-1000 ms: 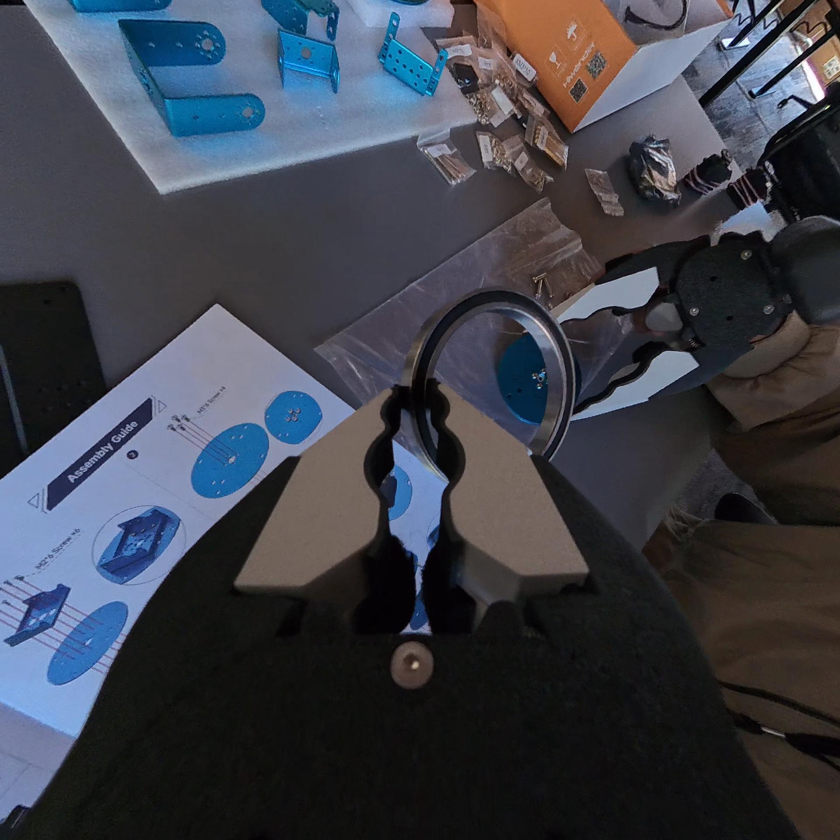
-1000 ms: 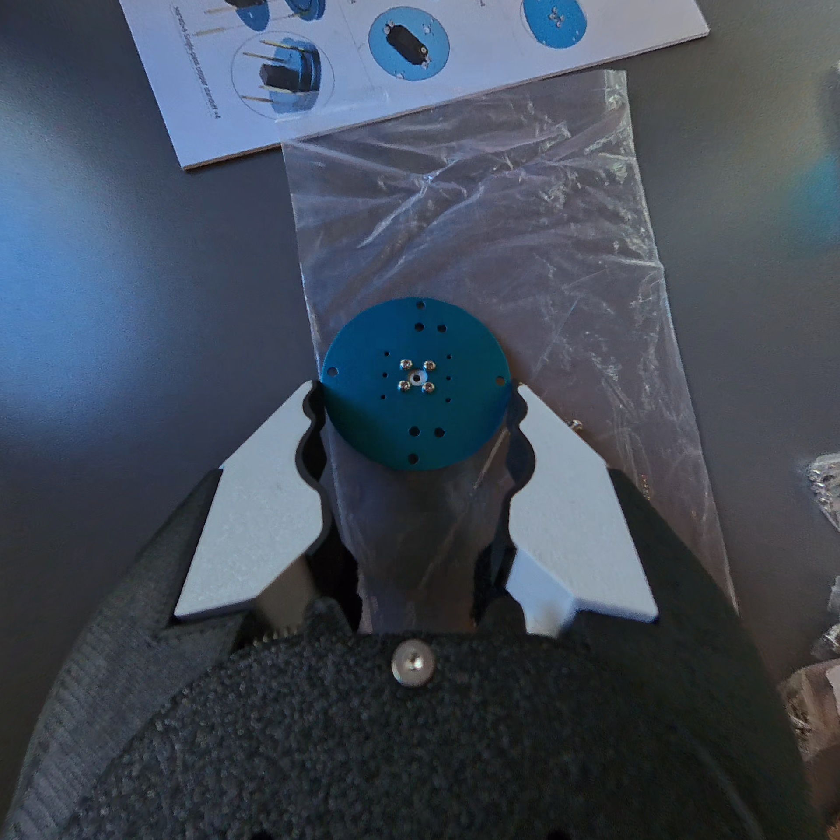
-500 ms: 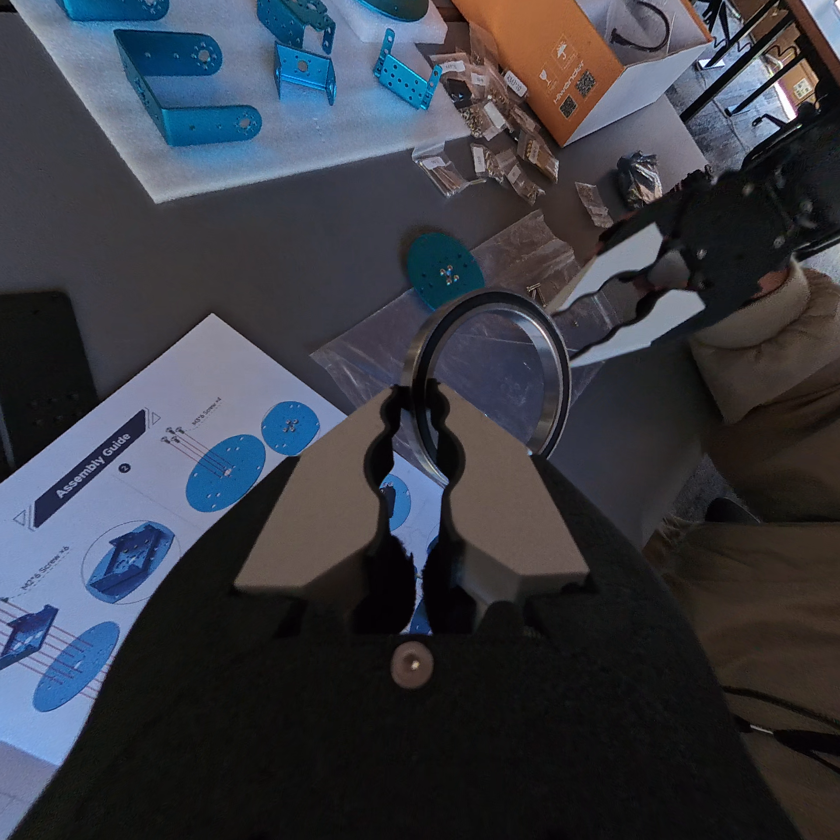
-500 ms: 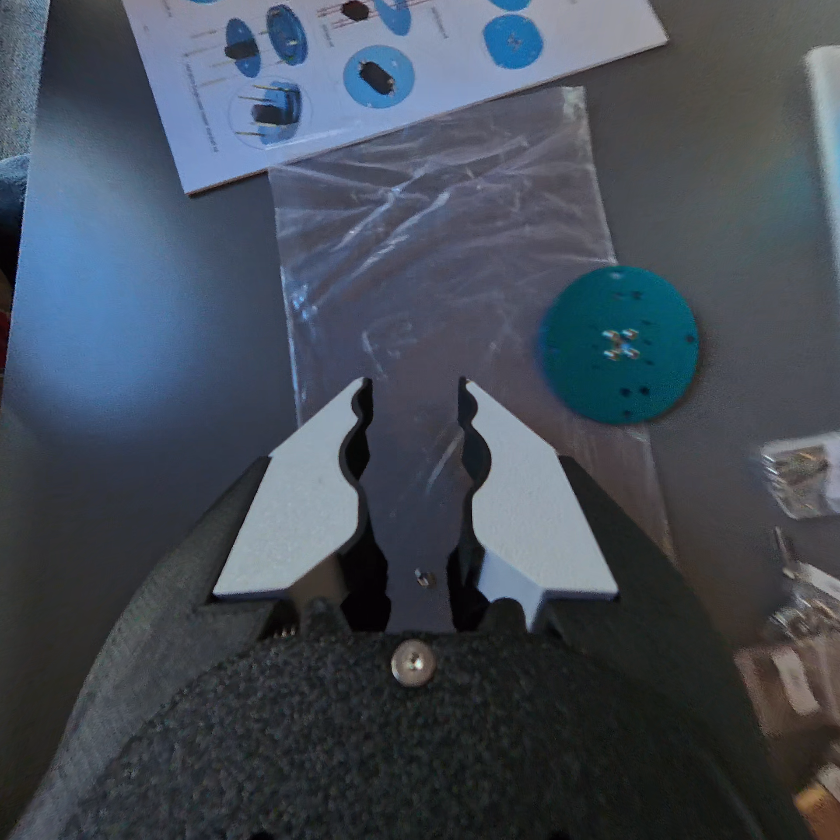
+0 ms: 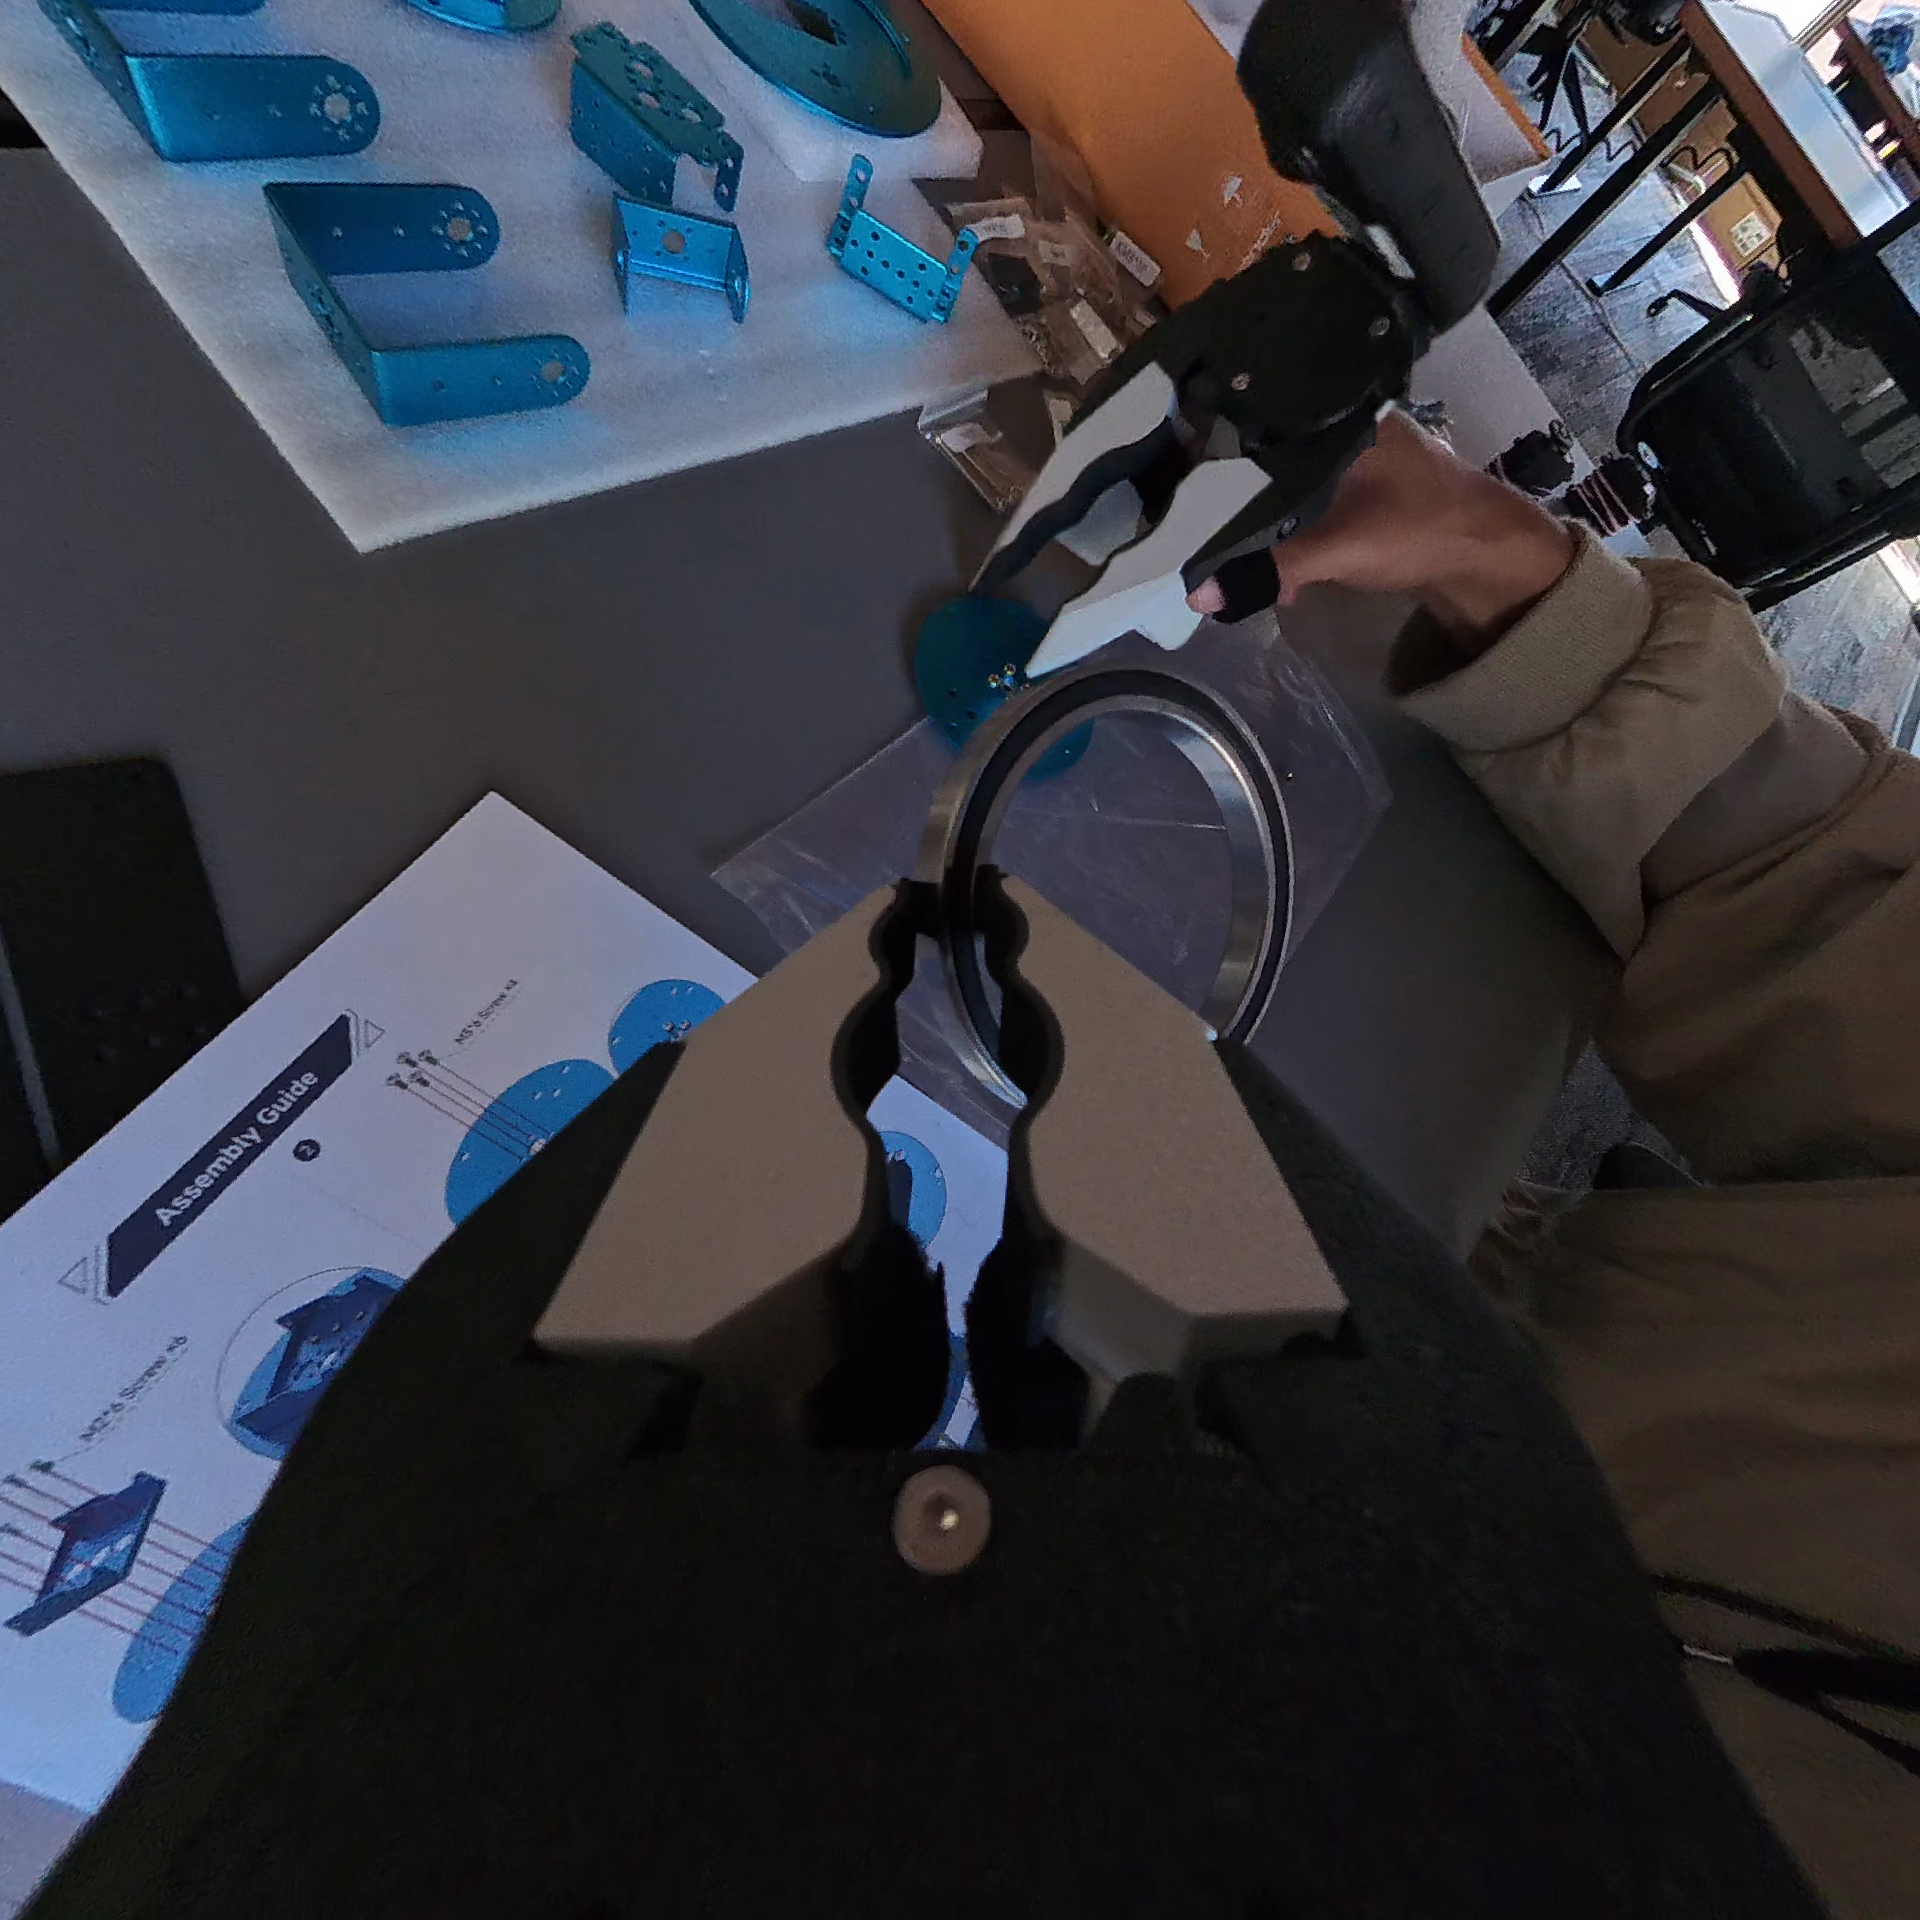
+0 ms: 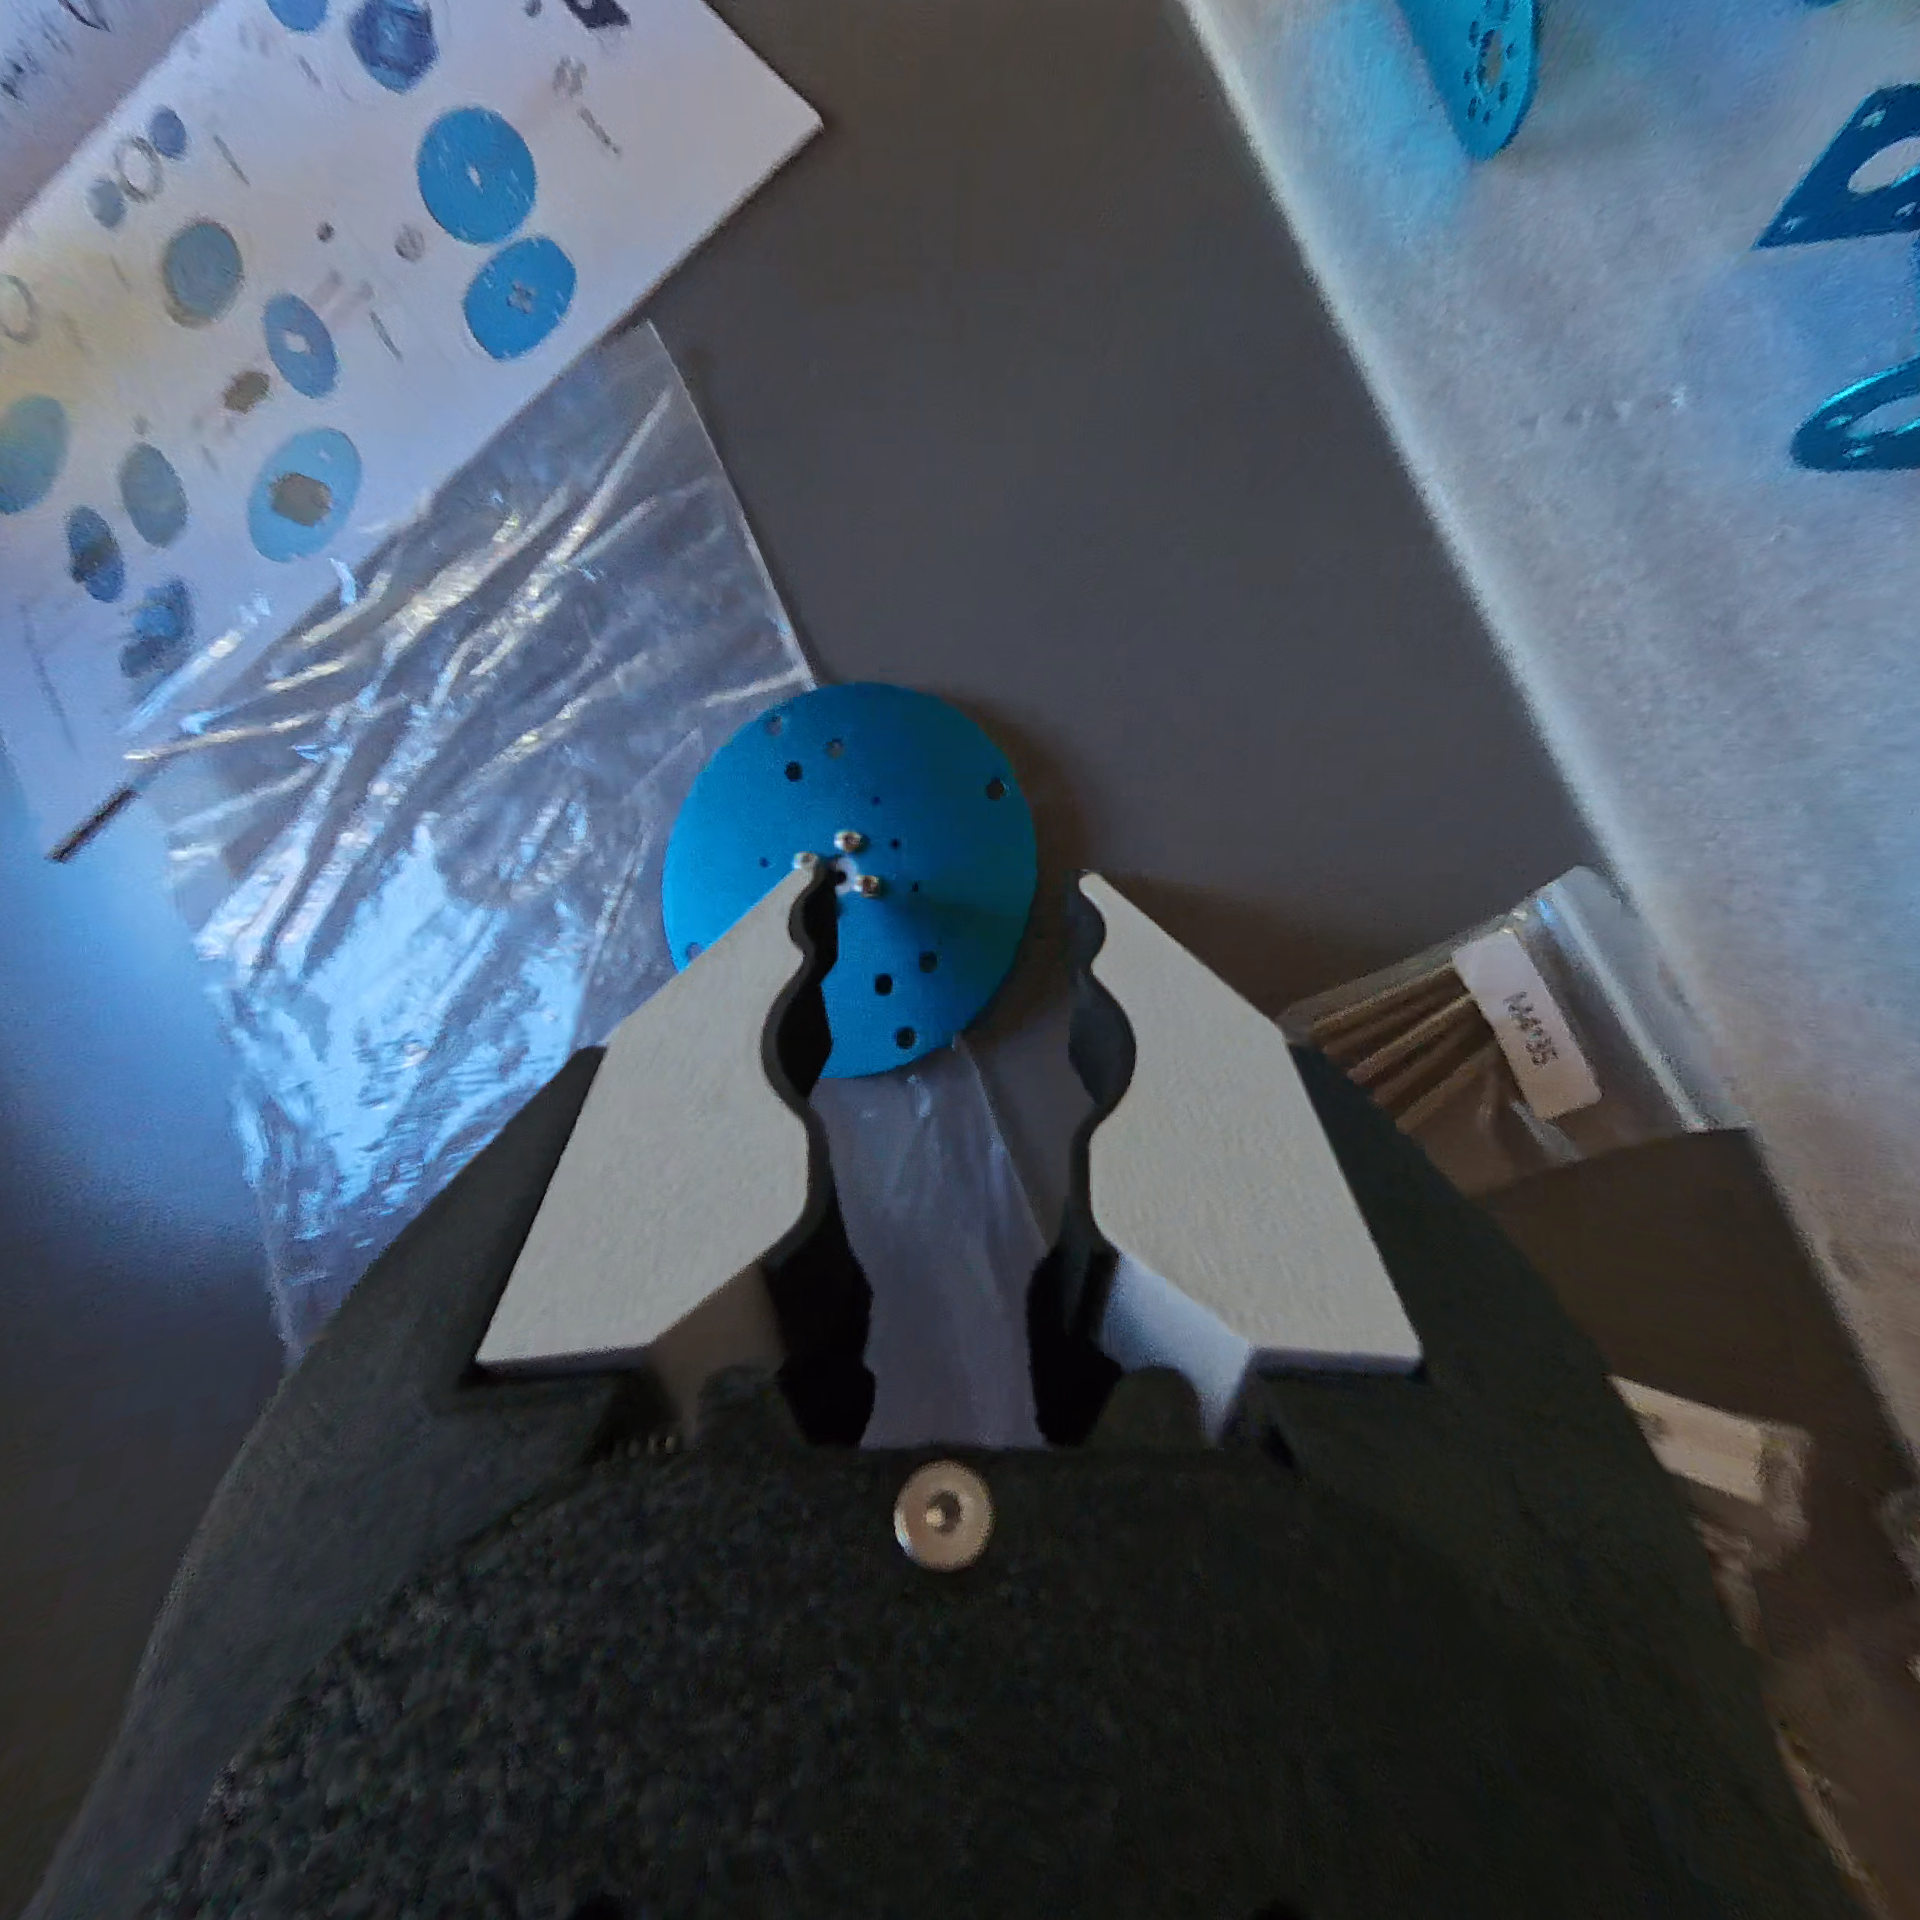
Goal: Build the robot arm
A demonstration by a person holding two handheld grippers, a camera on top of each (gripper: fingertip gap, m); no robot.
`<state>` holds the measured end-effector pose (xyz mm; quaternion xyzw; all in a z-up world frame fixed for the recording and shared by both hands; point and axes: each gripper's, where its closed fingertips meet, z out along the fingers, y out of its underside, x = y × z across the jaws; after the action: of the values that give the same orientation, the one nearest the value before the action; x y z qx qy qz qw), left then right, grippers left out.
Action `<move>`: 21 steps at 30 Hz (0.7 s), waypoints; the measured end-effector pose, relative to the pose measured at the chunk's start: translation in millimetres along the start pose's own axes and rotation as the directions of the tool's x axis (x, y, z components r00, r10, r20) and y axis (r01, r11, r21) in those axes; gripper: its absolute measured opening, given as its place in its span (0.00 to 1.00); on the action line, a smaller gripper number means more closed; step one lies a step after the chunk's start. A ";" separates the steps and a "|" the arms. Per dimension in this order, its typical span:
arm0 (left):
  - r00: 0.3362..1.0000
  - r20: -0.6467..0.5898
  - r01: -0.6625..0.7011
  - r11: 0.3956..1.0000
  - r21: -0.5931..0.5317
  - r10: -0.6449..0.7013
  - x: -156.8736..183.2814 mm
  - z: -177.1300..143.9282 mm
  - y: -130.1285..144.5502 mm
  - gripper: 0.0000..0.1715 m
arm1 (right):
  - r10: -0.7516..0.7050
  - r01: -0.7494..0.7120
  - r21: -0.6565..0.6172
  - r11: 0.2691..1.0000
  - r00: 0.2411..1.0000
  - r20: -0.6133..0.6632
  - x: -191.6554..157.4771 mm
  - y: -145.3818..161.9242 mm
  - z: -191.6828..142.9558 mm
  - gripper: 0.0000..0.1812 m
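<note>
Two grippers are in view: the left gripper (image 5: 951, 899) is closed on the rim of one silver metal ring with a black inner band (image 5: 1117, 847), holding it on edge above the grey desk (image 5: 582, 665), probably so its opening stays clear. The right gripper (image 6: 945, 883) hangs partly open and empty over one round blue perforated metal plate (image 6: 883, 821), one fingertip (image 6: 800, 878) near its three visible centre screws. That plate lies flat on the desk, overlapping one crinkled clear plastic bag (image 6: 468, 748), beside one white illustrated instruction sheet (image 5: 312, 1143).

A matte grey tabletop (image 5: 582, 644) fills most of both views, washed with cool bluish light. Beyond its far right corner lies speckled grey floor (image 5: 1558, 301), with black metal table legs (image 5: 1600, 125) and a dark wheeled chair (image 5: 1787, 436) standing near a bright window (image 5: 1870, 42).
</note>
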<state>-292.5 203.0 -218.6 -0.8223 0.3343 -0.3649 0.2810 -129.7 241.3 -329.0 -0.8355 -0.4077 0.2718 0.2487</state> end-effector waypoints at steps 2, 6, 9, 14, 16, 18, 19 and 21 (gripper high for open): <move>1.000 -0.006 0.002 1.000 0.000 -0.002 -0.1 -0.6 0.4 0.07 | 0.043 -0.042 -0.016 0.999 0.995 0.090 -9.4 1.5 1.8 0.19; 1.000 -0.002 0.008 1.000 0.005 -0.008 -3.4 -3.5 -0.4 0.07 | 0.084 -0.075 -0.059 0.995 0.982 0.168 -21.0 10.0 5.2 0.03; 1.000 -0.007 0.017 1.000 0.010 -0.016 -4.0 -4.5 -0.7 0.07 | 0.118 -0.105 -0.073 0.992 0.972 0.205 -28.9 13.5 4.0 0.00; 1.000 -0.006 0.014 1.000 0.008 -0.014 -2.1 -4.1 3.0 0.07 | 0.171 -0.182 0.001 0.983 0.928 0.332 -55.4 0.8 -11.7 0.00; 1.000 -0.007 0.017 1.000 0.007 -0.017 -1.5 -3.5 5.5 0.07 | 0.078 -0.088 0.021 0.996 0.953 0.294 -62.1 3.4 -13.3 0.00; 1.000 -0.004 0.019 1.000 0.004 -0.019 -1.3 -2.7 8.4 0.07 | -0.083 0.077 0.039 0.996 0.979 0.187 -63.8 10.5 -10.5 0.12; 1.000 -0.002 0.018 1.000 0.002 -0.018 -1.1 -2.3 9.9 0.07 | -0.130 0.123 0.050 0.991 0.979 0.154 -68.1 12.0 -9.3 0.29; 1.000 -0.002 0.018 1.000 -0.002 -0.018 -0.3 -1.3 12.5 0.07 | -0.182 0.178 0.042 0.983 0.979 0.097 -75.2 16.9 -7.1 0.40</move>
<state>-298.0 195.2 -226.7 -0.8251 0.3276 -0.3679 0.2766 -154.9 169.3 -315.7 -0.7761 -0.4892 0.2966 0.2652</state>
